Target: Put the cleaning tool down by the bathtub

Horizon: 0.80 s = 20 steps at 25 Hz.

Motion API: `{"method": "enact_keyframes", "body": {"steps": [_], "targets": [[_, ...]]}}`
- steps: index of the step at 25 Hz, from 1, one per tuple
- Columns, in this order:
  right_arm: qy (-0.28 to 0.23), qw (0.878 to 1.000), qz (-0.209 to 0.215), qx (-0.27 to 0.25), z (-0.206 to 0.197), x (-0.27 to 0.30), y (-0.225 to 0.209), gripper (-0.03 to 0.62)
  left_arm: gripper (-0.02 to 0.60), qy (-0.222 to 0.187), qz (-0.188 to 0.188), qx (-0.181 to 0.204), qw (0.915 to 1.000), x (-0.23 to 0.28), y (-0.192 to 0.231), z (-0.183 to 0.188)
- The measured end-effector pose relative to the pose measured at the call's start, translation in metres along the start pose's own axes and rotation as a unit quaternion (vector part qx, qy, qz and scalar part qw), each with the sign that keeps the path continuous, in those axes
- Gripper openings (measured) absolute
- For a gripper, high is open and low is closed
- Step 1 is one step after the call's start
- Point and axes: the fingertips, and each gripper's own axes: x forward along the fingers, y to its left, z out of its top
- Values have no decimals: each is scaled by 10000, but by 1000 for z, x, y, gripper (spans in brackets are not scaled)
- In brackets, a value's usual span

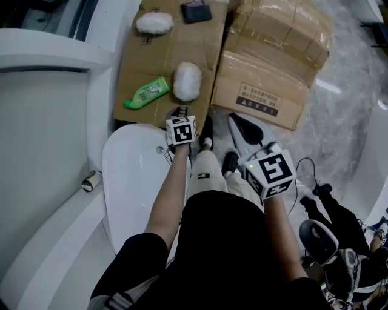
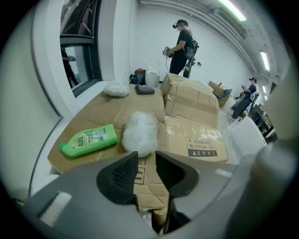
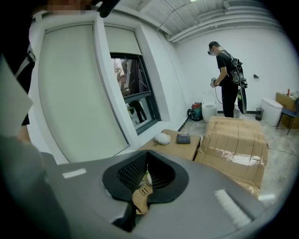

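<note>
Bathtub [image 1: 36,109]: far left. The cardboard [image 1: 136,66] beside it carries the green bottle [image 1: 147,92] and, at the bottle's 3 o'clock, the white fluffy cleaning tool [image 1: 187,81]. Left gripper [image 2: 146,163], at the tool's 6 o'clock: jaws partly apart, empty. Right gripper [image 3: 145,158]: jaws together, empty.

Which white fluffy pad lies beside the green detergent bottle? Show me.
The nearer white fluffy pad, just right of the green detergent bottle; the other pad lies at the cardboard's far end, by a dark pouch.

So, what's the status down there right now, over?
Left tool open, empty; right tool shut, empty. White fluffy pad lying on cardboard beside bathtub, next to green bottle. Nothing in the way.
</note>
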Motion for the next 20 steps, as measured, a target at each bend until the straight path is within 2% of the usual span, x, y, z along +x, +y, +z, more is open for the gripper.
{"method": "enact_keyframes", "body": {"steps": [4,11,20], "targets": [[-135,9999,3,-58,-6,-30,8,8,109,-29,13,-3,10000,-24,-18,-14],[-354,9991,14,-244,-23,-88,21,8,86,-250,13,208,9995,-62,-58,-28],[-652,9972,-65,-371,-45,-165,19,8,50,-604,114,406,9973,-112,-104,-48]]}}
